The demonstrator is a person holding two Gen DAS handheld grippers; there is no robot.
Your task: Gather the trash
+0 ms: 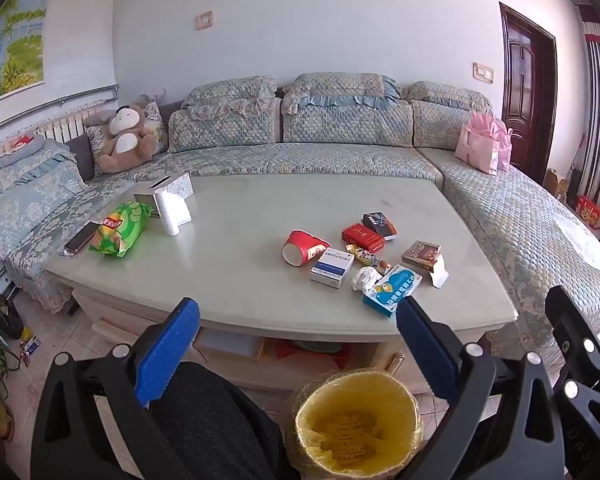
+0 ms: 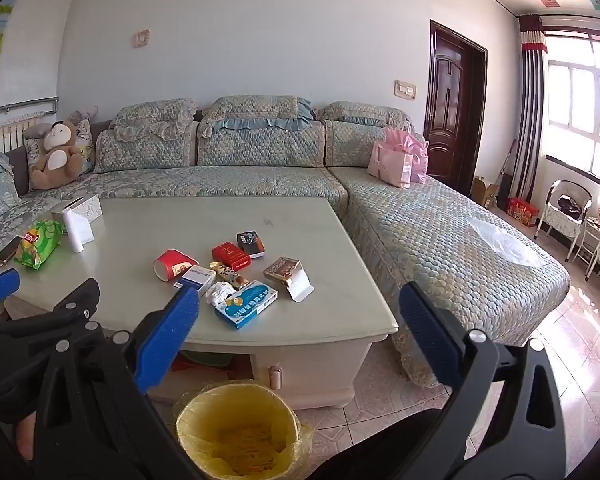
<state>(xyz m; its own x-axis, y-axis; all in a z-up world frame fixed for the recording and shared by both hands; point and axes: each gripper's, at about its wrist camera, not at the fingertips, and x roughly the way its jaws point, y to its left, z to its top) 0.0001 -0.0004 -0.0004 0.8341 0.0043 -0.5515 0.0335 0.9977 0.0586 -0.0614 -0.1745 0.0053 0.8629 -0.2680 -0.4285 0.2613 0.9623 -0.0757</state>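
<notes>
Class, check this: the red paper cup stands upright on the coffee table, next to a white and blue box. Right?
Not quite. The red paper cup lies on its side, open mouth showing, beside the white and blue box on the coffee table. The left wrist view shows it.

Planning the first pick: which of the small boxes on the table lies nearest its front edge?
The blue-and-white box with the cartoon figure; the red, black and brown boxes lie farther back.

The pale green surface (image 1: 260,240) carries a tipped red cup (image 1: 303,245), several small boxes (image 1: 392,290), a crumpled tissue (image 1: 365,279), a green chip bag (image 1: 118,230), a phone (image 1: 82,237), a white roll (image 1: 172,210) and a tissue box (image 1: 172,186).
</notes>
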